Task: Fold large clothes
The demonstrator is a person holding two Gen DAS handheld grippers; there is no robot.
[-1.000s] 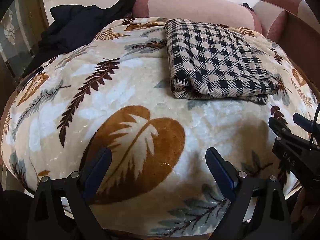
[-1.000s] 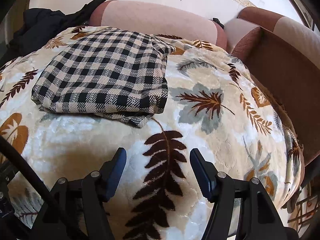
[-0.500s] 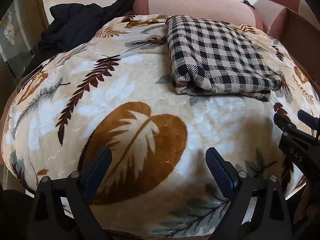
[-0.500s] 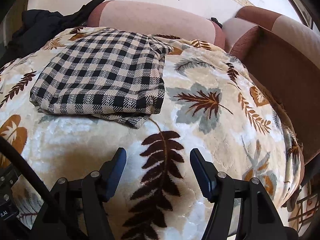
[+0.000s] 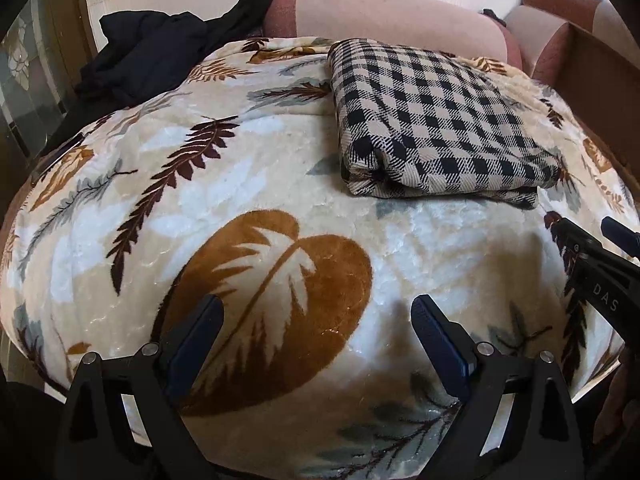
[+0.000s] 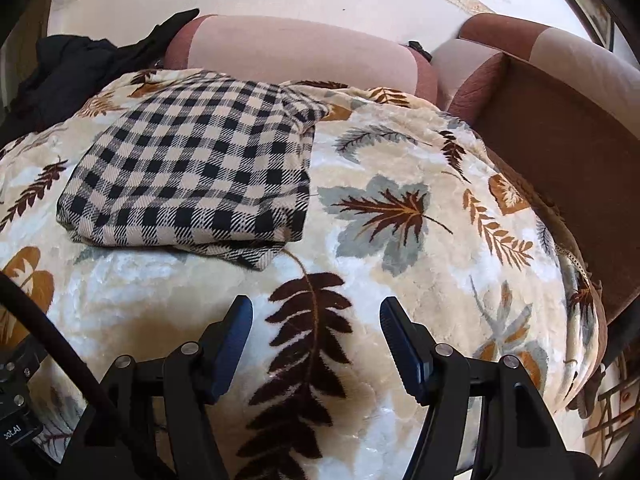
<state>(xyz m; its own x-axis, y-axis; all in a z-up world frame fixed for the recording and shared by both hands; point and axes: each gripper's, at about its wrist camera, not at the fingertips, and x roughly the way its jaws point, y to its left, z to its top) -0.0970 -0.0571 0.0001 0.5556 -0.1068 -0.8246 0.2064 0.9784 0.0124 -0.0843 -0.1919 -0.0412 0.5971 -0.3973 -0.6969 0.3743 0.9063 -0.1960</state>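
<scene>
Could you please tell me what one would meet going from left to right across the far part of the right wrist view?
black garment → folded checked cloth → grey and brown maple leaf print on the blanket → brown sofa armrest

two markings legible. left wrist view: white capitals "das" on the black body of the right gripper [image 5: 600,276], at the right edge of the picture; the letters run slantwise along the body. right wrist view: white characters reading roughly "ot.ai" on a black part of the left gripper [image 6: 16,420], at the lower left edge; the start of the marking is cut off by the frame. no other text, number or sign can be read.
</scene>
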